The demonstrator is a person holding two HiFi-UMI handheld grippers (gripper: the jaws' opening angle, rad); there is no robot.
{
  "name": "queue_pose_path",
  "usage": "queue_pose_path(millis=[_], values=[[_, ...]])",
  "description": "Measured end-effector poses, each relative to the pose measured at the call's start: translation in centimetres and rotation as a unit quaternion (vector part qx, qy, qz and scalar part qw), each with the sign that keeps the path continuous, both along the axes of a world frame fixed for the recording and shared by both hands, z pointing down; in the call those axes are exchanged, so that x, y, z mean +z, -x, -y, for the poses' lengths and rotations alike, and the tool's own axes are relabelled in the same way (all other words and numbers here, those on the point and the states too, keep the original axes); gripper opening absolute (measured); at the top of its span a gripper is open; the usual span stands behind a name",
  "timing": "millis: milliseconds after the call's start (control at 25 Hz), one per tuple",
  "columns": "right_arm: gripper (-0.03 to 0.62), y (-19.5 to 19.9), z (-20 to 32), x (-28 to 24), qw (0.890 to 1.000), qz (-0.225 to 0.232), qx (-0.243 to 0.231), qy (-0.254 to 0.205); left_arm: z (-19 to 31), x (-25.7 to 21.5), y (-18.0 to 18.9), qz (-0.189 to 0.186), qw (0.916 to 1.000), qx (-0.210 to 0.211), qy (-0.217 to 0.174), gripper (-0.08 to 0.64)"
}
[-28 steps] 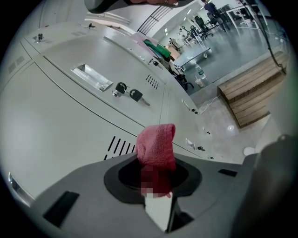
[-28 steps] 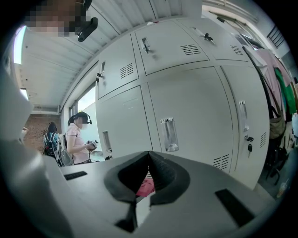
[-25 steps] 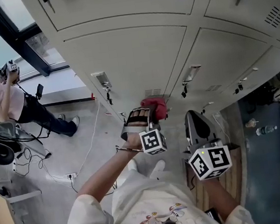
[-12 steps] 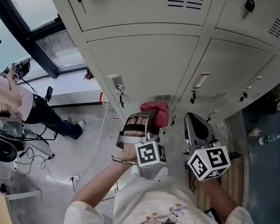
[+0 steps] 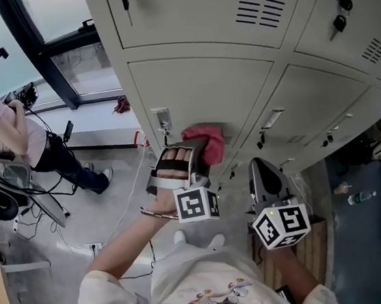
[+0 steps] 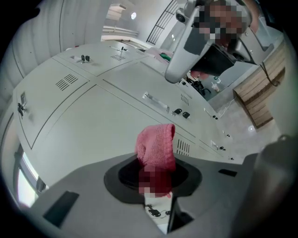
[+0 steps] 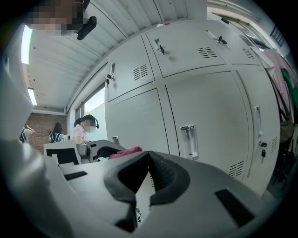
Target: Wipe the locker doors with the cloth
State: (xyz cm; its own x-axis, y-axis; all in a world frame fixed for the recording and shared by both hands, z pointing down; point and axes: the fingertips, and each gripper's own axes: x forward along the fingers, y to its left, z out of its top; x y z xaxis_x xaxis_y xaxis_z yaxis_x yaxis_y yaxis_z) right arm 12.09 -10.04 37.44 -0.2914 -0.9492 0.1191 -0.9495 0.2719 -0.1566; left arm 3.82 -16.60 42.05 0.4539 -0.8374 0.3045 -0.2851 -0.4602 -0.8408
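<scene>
The left gripper (image 6: pixel 156 173) is seen clamped on the red cloth (image 6: pixel 157 144), its jaws drawn narrow round the bunched fabric, which pokes out toward 12 o'clock; the cloth is held at the lower edge of a grey locker door (image 5: pixel 203 88), with the vent slots (image 6: pixel 182 148) just beside it at 3 o'clock; whether fabric is pressed onto metal cannot be told; a latch handle (image 5: pixel 162 120) is picked out at 10 o'clock of the cloth in the head view; the right gripper (image 7: pixel 148 154) is carried at 4 o'clock of the left, jaw tips pressed together with nothing between them, apart from the lockers; a seated person (image 5: pixel 5 126) is spotted at 9 o'clock, by the window (image 5: pixel 57 19)
</scene>
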Motion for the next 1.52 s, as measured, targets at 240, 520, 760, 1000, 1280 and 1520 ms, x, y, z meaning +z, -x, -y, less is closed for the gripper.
queue_pose_path(millis=[240, 520, 760, 1000, 1280, 1520], values=[[0.006, -0.4, -0.3, 0.3, 1.000, 0.004, 0.008, 0.003, 1.3, -0.7, 0.1, 0.013, 0.9998, 0.002, -0.016, 0.098], [0.006, -0.8, -0.4, 0.7, 1.000, 0.004, 0.013, 0.010, 2.5, -0.1, -0.2, 0.026, 0.9995, 0.006, -0.017, 0.098], [0.006, -1.1, -0.3, 0.9, 1.000, 0.004, 0.017, 0.012, 2.9, 0.6, -0.5, 0.026, 0.9995, 0.009, -0.013, 0.098], [0.006, -1.1, -0.2, 1.3, 1.000, 0.003, 0.016, 0.018, 3.0, 2.5, -0.7, 0.033, 0.9994, 0.012, 0.001, 0.098], [0.006, -1.0, 0.0, 2.0, 1.000, 0.001, 0.012, 0.028, 3.0, 4.5, -0.8, 0.033, 0.9992, 0.014, 0.017, 0.098], [0.006, -0.7, -0.1, 2.6, 0.999, 0.001, 0.009, 0.035, 3.1, 5.7, -0.7, 0.034, 0.9991, 0.017, 0.017, 0.098]])
